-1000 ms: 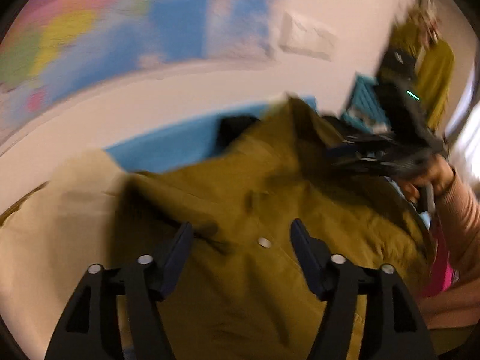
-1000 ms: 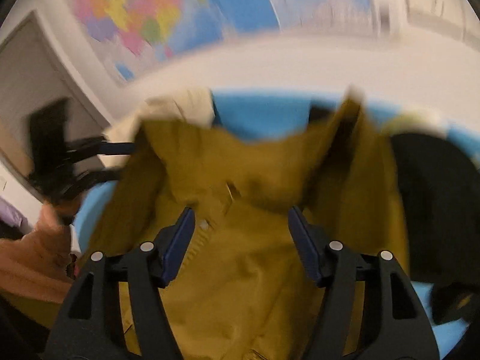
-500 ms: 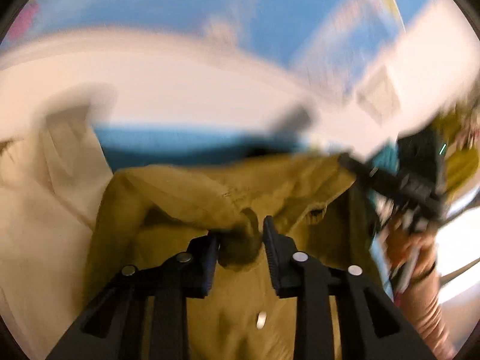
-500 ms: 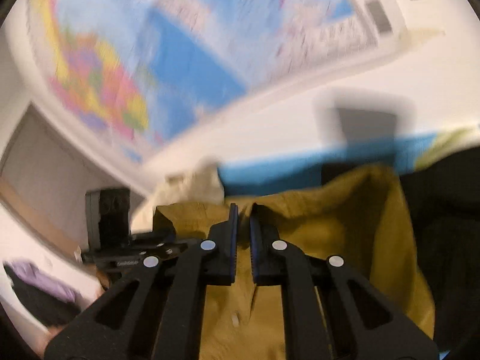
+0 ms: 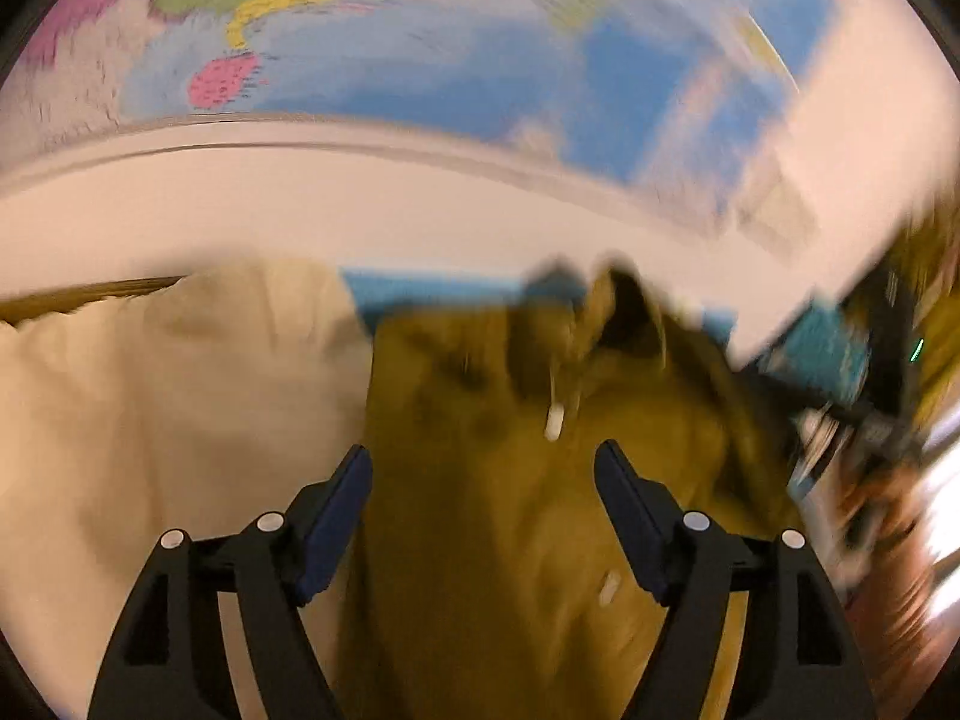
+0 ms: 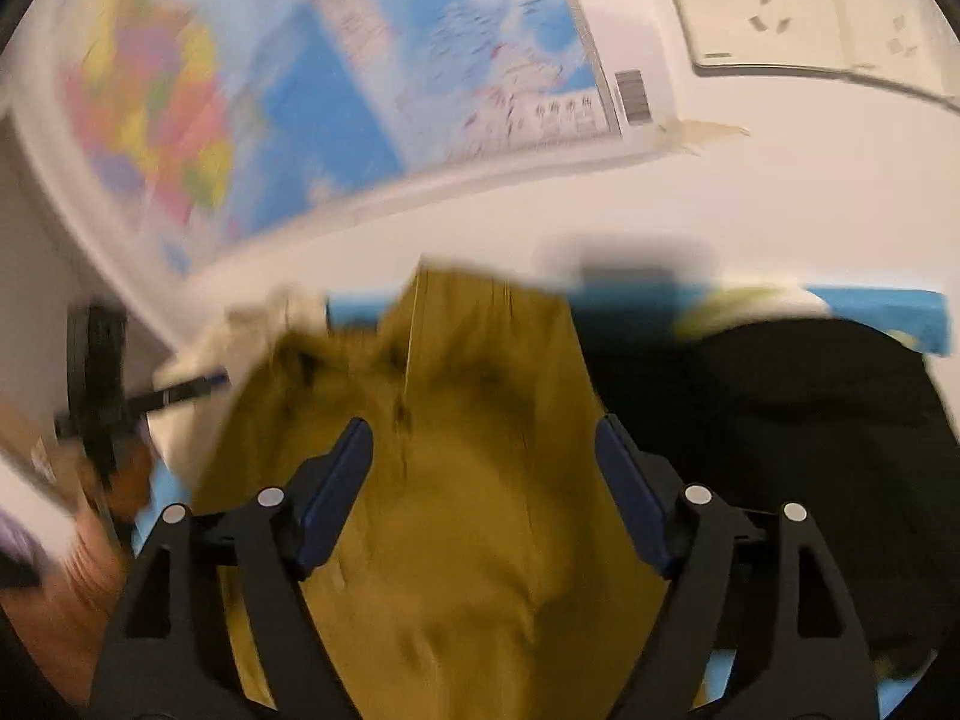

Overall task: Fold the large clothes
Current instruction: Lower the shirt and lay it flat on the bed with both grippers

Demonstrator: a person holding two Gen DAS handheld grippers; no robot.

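Note:
An olive-green buttoned garment (image 5: 510, 510) lies bunched on a blue surface (image 5: 432, 291), its collar end toward the wall. My left gripper (image 5: 483, 468) hovers over it with its jaws opening wide, and the cloth lies below them, not pinched. In the right wrist view the same garment (image 6: 468, 510) fills the middle. My right gripper (image 6: 483, 450) is over it, jaws opening too, pads clear of the fabric. The left gripper (image 6: 198, 387) shows at the left there, blurred.
A cream cloth (image 5: 168, 396) lies left of the garment. A black garment (image 6: 780, 438) lies to its right. A world map (image 6: 312, 96) hangs on the white wall behind. A person's hand (image 6: 66, 594) is at the lower left.
Half a second ago both grippers were pinched on the garment's upper edge. Now both stand wide and the cloth has dropped from them. The views have swung.

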